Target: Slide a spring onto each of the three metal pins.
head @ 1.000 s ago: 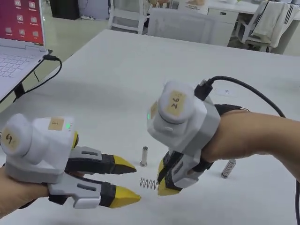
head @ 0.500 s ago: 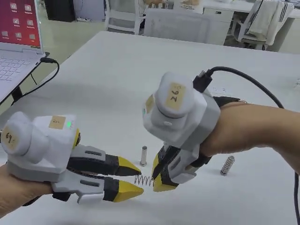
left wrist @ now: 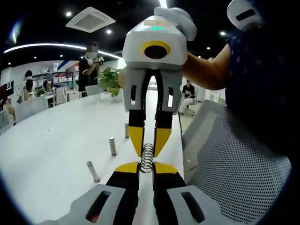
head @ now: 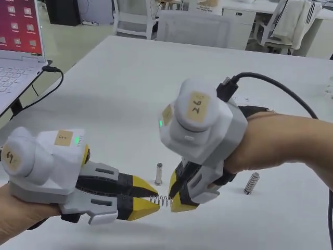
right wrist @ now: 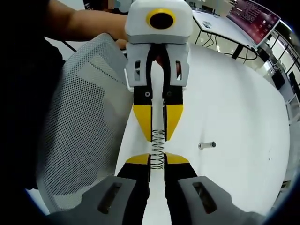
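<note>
While left tool (head: 150, 198) and right tool (head: 177, 200) each pinch a spring (head: 162, 200) end, one should probably release to thread the pin (head: 158, 173) at twelve o'clock.

An open-plan office: white desks (head: 156, 78), a mesh chair (right wrist: 79, 117), an open laptop (head: 18, 52), a ceiling air vent (left wrist: 90, 19).

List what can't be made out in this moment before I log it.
Head view: both ends of the spring are hidden between the tips of the left gripper and the right gripper.
Left gripper view: the middle pin and the far pin are too small to tell whether springs sit on them.
Head view: the laptop is cut off by the left edge.
</note>
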{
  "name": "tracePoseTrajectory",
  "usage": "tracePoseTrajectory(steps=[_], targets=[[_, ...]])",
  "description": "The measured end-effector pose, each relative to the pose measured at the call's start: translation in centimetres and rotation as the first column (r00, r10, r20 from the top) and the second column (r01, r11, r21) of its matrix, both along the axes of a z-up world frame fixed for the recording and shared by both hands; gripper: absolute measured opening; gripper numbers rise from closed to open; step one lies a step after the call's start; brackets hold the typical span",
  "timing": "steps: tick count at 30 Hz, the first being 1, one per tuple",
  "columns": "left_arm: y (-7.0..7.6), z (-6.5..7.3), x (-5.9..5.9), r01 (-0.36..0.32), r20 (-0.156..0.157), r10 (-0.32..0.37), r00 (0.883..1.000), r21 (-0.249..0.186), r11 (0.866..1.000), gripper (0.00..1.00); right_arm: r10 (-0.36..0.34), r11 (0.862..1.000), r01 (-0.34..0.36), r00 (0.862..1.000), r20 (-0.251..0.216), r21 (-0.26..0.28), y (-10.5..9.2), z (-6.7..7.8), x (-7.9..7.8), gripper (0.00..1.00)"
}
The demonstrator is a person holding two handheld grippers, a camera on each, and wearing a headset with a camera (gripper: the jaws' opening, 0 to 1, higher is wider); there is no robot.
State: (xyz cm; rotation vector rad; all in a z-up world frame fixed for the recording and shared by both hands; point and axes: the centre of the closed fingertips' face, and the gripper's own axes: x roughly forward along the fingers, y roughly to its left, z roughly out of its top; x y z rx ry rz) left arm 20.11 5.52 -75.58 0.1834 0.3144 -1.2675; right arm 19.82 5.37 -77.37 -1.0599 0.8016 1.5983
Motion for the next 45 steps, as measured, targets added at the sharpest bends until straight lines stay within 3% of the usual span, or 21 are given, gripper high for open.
tracePoseTrajectory(steps=[20, 28, 45], targets=[[0.1, 0.5, 0.0, -0.001, 0.004, 0.001, 1.000, -0.024, 1.000, 0.02, -0.022, 0.999, 0.022, 1.000, -0.008, 0.023, 0.0, 0.3, 0.3, 0.11], [0.0, 1.4, 0.0, -0.007, 0.020, 0.008, 1.000, -0.038, 0.999, 0.02, -0.036, 0.999, 0.037, 0.999, -0.023, 0.021, -0.4, -0.4, 0.2, 0.11], [-0.1, 2.2, -0.2, -0.013, 0.036, 0.015, 0.999, -0.046, 0.999, 0.02, -0.062, 0.997, 0.064, 0.997, -0.041, 0.043, -0.7, -0.4, 0.1, 0.10]])
